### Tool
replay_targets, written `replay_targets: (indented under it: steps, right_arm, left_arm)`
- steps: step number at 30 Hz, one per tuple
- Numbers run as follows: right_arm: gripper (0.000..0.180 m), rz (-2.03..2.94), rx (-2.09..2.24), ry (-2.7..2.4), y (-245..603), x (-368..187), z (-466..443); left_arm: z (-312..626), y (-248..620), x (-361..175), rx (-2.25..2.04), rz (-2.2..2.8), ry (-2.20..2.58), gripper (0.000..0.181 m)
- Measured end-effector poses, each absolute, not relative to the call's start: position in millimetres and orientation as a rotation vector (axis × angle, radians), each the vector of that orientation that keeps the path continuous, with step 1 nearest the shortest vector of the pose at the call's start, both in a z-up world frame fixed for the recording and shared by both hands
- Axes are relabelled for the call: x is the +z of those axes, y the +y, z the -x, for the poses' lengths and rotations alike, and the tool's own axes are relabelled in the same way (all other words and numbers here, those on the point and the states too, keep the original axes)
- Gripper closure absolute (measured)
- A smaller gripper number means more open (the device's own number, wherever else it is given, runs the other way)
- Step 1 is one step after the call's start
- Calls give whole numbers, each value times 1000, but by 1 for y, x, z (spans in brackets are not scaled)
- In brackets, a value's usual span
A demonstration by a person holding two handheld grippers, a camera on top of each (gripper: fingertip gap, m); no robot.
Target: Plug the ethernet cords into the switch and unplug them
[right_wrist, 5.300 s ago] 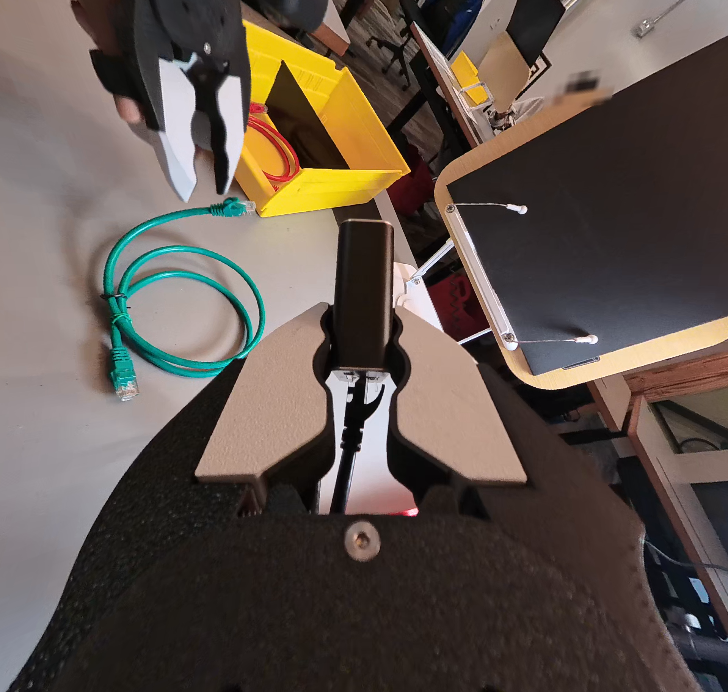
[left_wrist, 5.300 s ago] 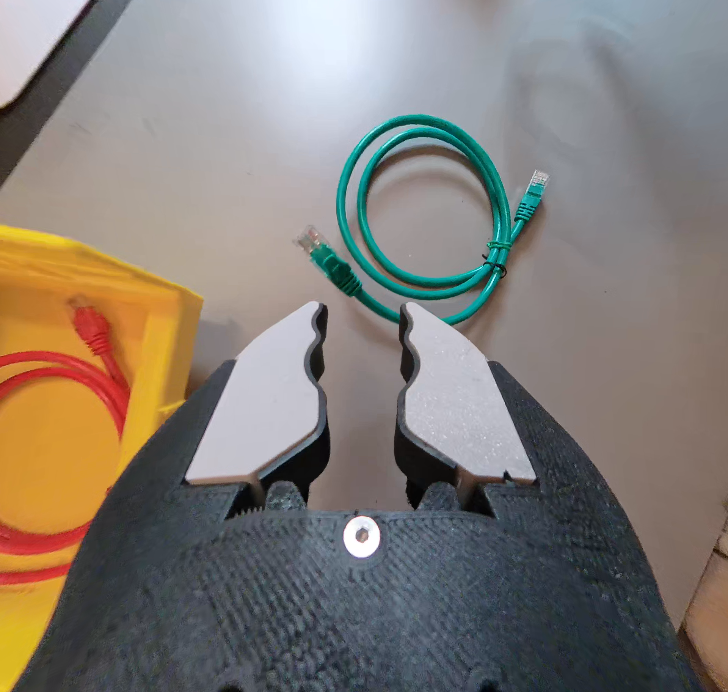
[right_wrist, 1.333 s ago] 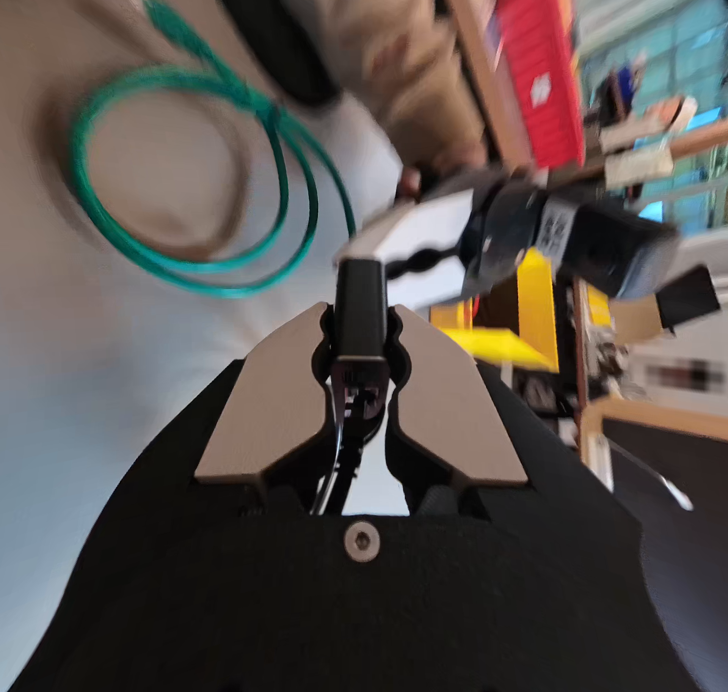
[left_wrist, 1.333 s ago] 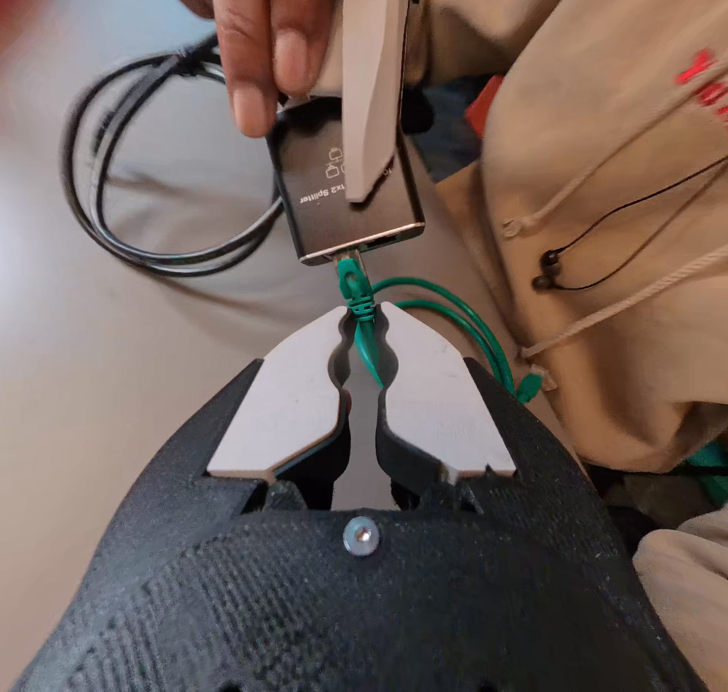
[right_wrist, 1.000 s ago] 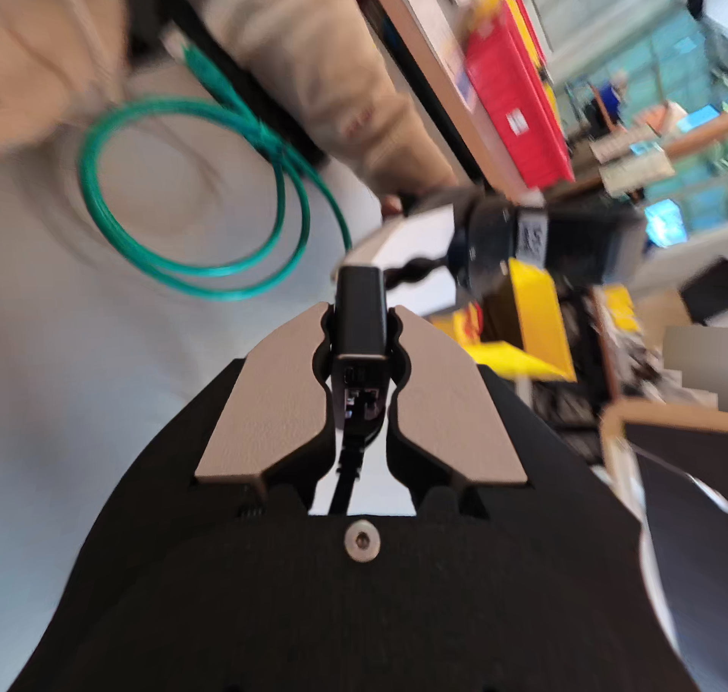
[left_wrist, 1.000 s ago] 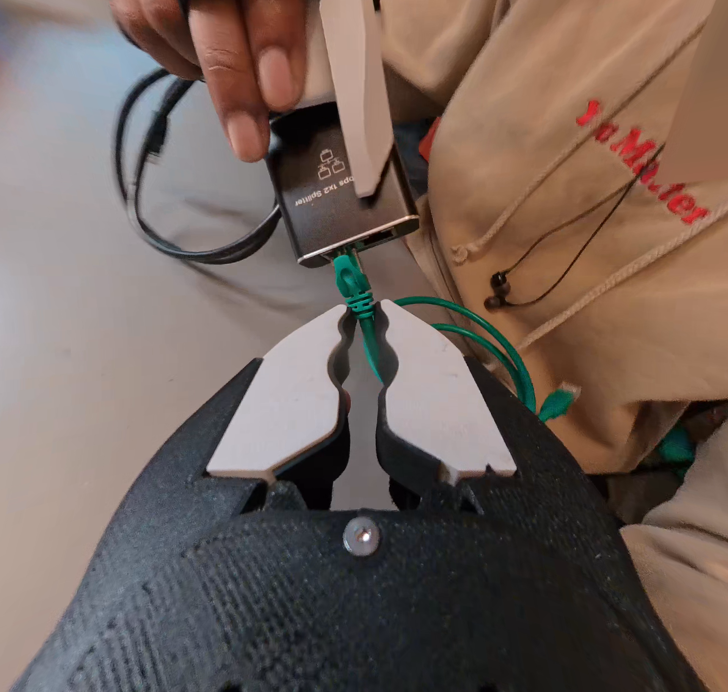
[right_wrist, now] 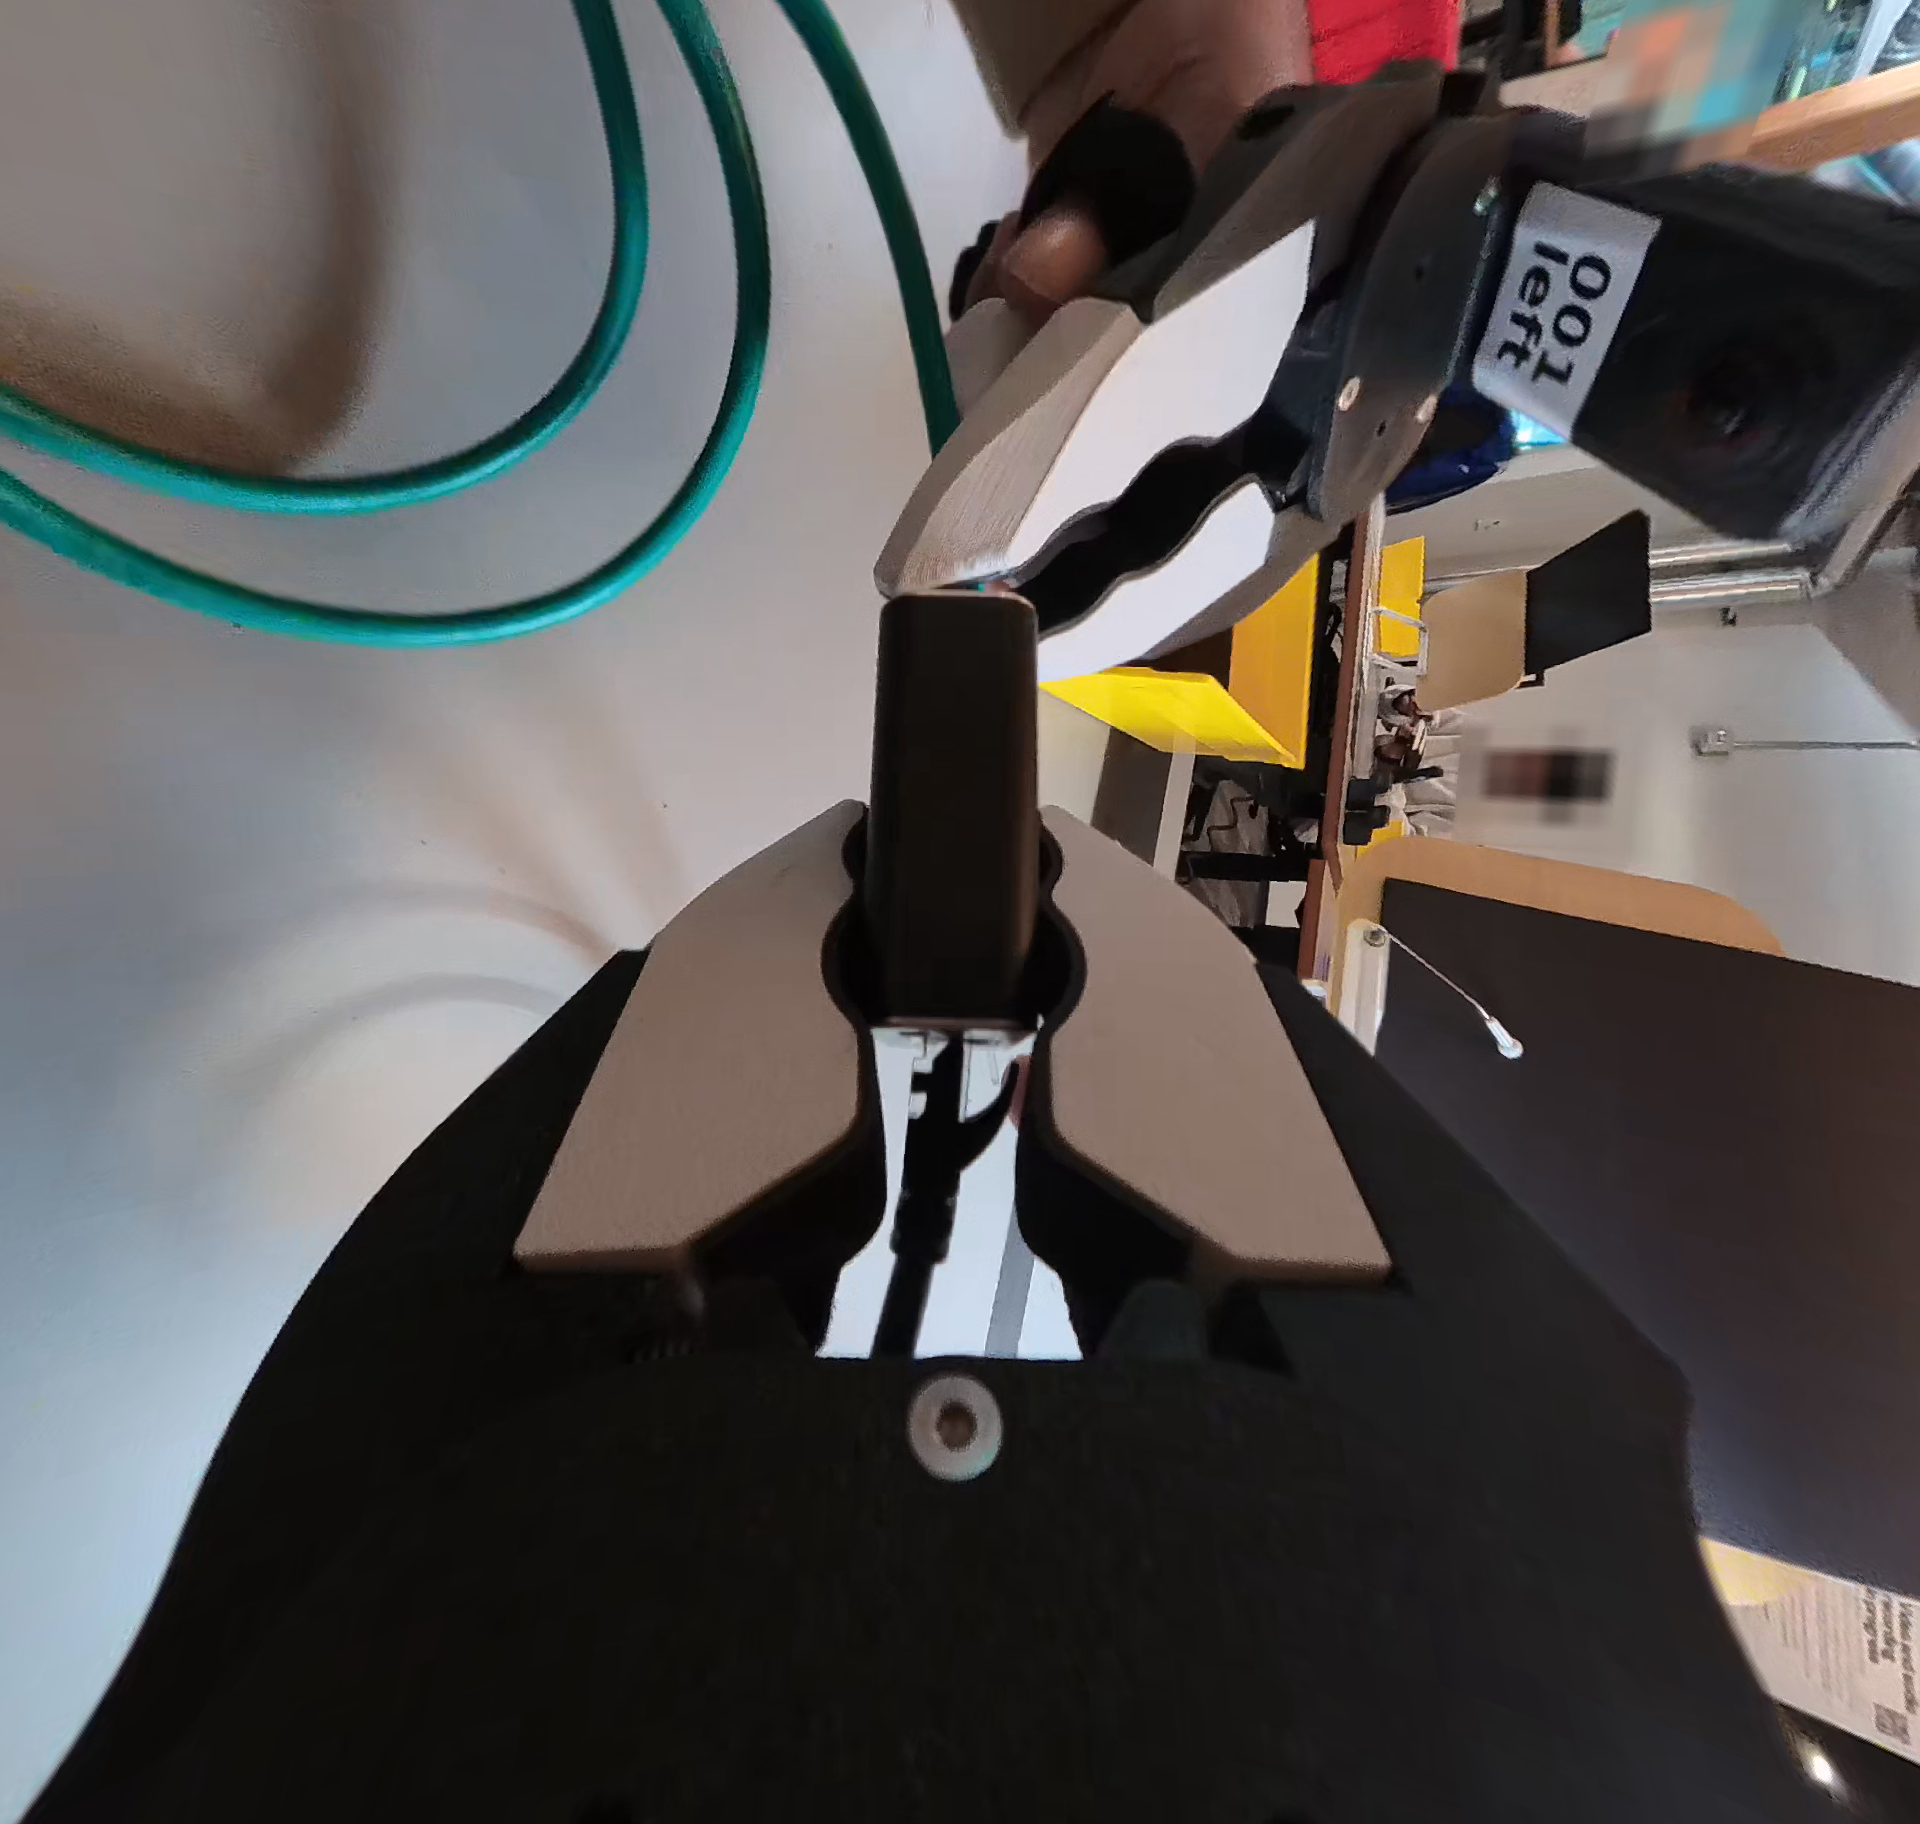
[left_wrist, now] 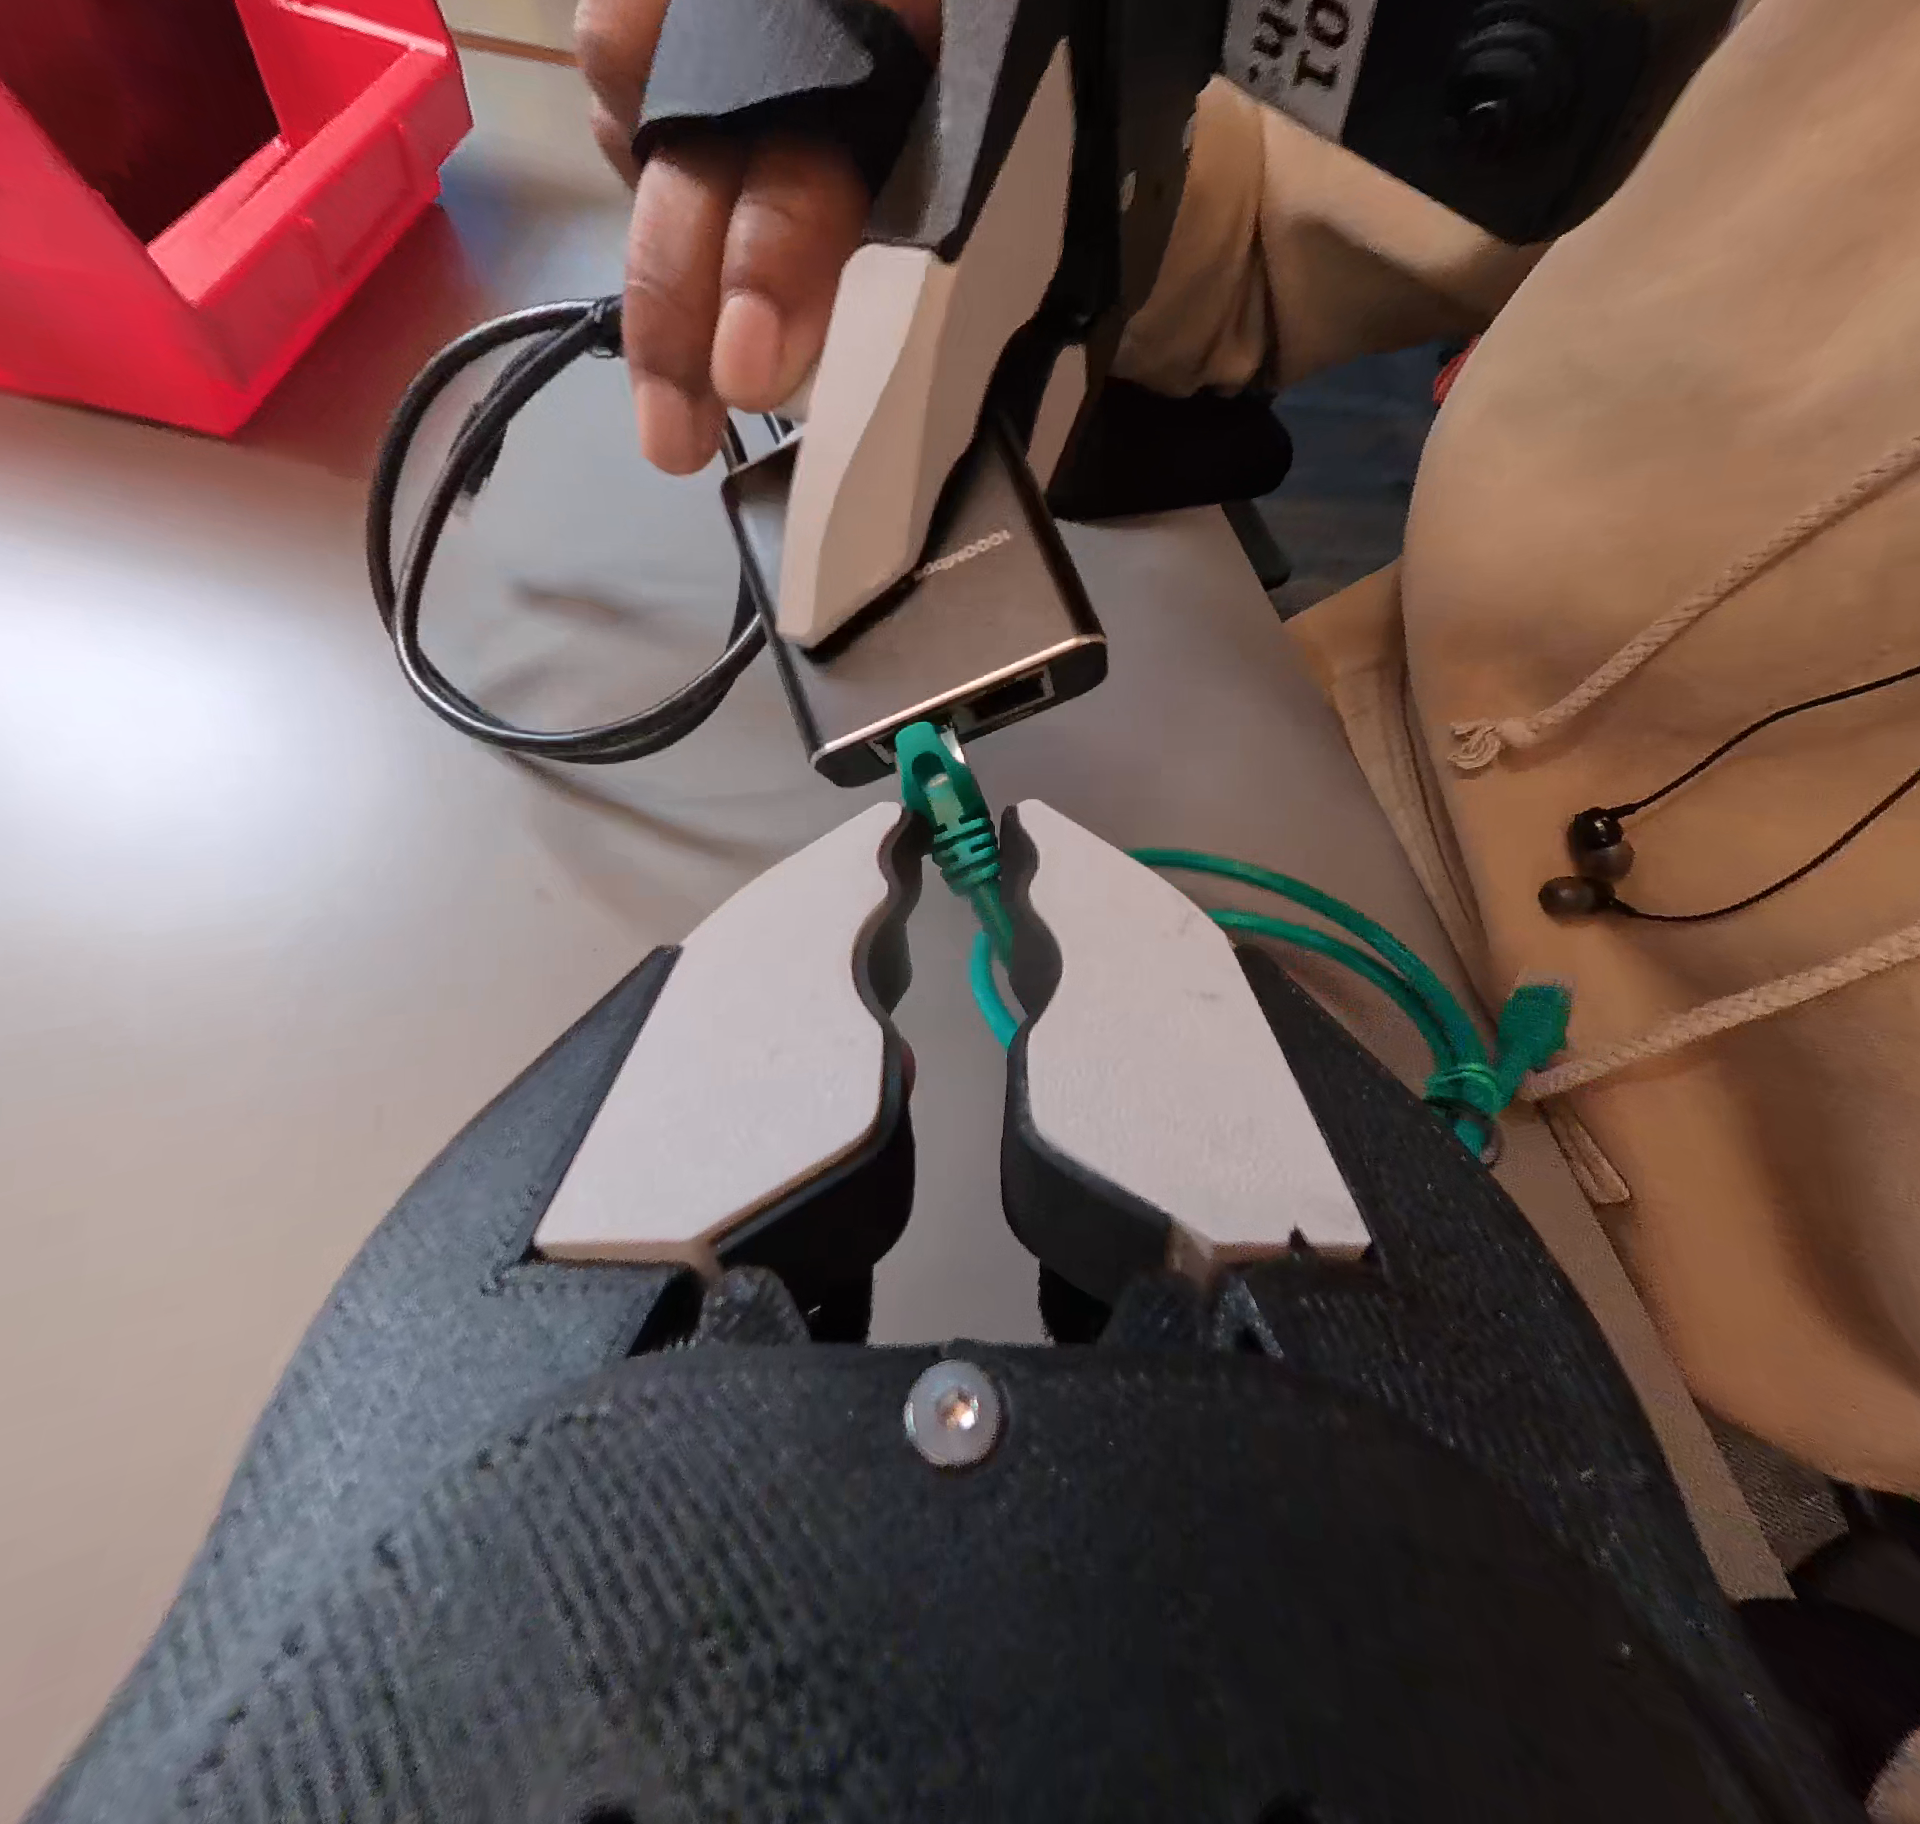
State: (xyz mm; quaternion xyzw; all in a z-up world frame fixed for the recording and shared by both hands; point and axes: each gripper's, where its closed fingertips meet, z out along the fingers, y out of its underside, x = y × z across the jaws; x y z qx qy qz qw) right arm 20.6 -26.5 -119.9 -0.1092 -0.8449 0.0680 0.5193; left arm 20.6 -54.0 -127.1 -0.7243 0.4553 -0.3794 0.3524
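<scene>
A green ethernet cord point(left_wrist: 961, 829) sits with its plug entering one port of the small dark switch point(left_wrist: 935, 621), just ahead of the left gripper point(left_wrist: 961, 829), whose jaws pinch the plug's boot. The right gripper point(right_wrist: 951, 901) clamps the switch between its jaws, a black cable point(left_wrist: 499, 569) trailing behind. The neighbouring port beside the plug shows empty. By the look of it, the first insertion is at or near done; unplugging remains ahead.

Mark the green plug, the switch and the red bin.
green plug point(left_wrist: 951, 806), left wrist view, on its boot
switch point(right_wrist: 951, 818), right wrist view, on its dark side
red bin point(left_wrist: 301, 185), left wrist view, on its front wall
</scene>
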Motion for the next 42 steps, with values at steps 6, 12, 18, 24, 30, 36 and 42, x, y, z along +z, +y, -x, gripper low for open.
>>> replay_targets:
  steps: [6, 12, 18, 24, 30, 36, 42]
  right_arm:
    - [154, 275, 176, -2008, -24, -121, -16]
    - [153, 348, 164, -1929, -9, -114, -12]
    - [145, 448, 277, -1857, -3, -101, -11]
    - [148, 453, 182, -1843, 6, -105, -8]
    - [154, 479, 175, -1825, 12, -103, -9]
    - [155, 535, 106, -1821, 26, -106, -8]
    - [155, 571, 79, -1773, 37, -78, -6]
  left_arm:
    - [-15, -55, -129, -976, 1898, 1180, 165]
    - [-10, -45, -119, -909, 1882, 1101, 165]
    - [-2, -33, -109, -922, 1888, 971, 168]
    - [2, -28, -105, -983, 1892, 886, 167]
    - [11, -18, -92, -869, 1813, 827, 166]
    - [93, 13, -36, -410, 1681, 501, 152]
    - [209, -2, 4, 84, 1636, 235, 153]
